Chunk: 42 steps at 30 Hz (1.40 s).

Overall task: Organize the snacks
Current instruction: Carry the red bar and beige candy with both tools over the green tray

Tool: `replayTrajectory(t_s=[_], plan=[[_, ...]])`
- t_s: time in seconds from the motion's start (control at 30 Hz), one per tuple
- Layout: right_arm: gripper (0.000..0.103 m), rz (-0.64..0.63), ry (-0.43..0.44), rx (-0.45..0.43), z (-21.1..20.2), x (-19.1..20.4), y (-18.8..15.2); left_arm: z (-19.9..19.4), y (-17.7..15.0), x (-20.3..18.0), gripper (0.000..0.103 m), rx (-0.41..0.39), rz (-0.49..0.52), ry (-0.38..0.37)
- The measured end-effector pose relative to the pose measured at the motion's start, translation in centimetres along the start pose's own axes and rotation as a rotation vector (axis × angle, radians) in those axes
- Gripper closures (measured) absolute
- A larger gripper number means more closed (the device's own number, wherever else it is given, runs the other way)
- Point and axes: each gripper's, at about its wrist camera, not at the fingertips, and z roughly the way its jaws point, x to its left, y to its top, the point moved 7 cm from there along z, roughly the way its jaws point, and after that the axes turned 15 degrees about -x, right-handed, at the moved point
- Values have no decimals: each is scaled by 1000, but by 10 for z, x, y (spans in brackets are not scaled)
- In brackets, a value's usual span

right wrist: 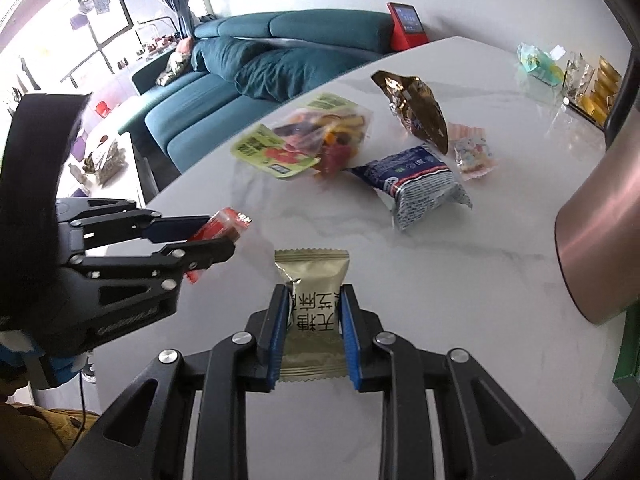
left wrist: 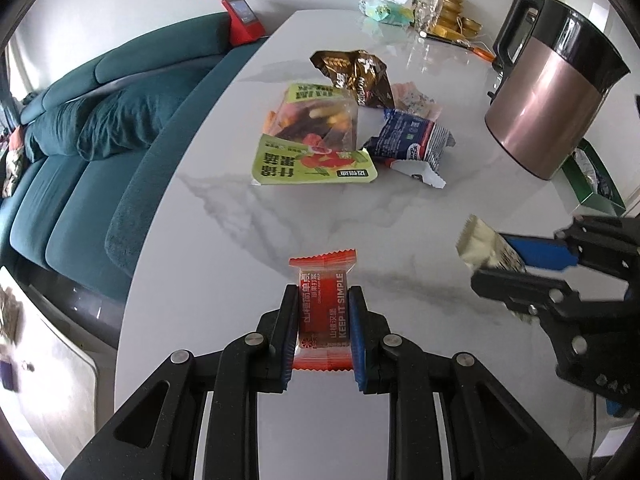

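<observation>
My left gripper (left wrist: 324, 294) is shut on a small red snack packet (left wrist: 325, 312), held above the white marble table (left wrist: 240, 232). My right gripper (right wrist: 313, 294) is shut on a beige-gold snack packet (right wrist: 314, 308), also lifted off the table. Each gripper shows in the other's view: the right one (left wrist: 486, 260) with the beige-gold packet (left wrist: 480, 246) at the right, the left one (right wrist: 222, 236) with the red packet (right wrist: 218, 228) at the left. Further back lie a green dried-fruit bag (left wrist: 316, 136), a blue-white packet (left wrist: 412, 140), a brown-gold bag (left wrist: 356, 74) and a pink packet (right wrist: 472, 150).
A rose-gold kettle (left wrist: 548, 96) stands at the right, with a green box (left wrist: 596, 184) behind it. Gold tins and wrappers (left wrist: 452, 12) crowd the far end. A teal sofa (left wrist: 100, 120) runs along the table's left edge, with a red device (left wrist: 240, 18) on its back.
</observation>
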Motion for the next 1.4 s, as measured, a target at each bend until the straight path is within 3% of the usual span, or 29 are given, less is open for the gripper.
replayTrajectory(t_s=[0.37, 0.7, 1.0, 1.4], plan=[[80, 23, 6, -37, -50, 16, -17, -34, 4, -18, 84, -26, 16, -23], [80, 90, -56, -46, -102, -4, -57, -56, -2, -65, 84, -21, 54, -83], [80, 199, -168, -74, -166, -58, -106, -71, -11, -154, 84, -1, 133, -207], [80, 343, -373, -154, -280, -169, -161, -86, -10, -292, 84, -12, 273, -355]])
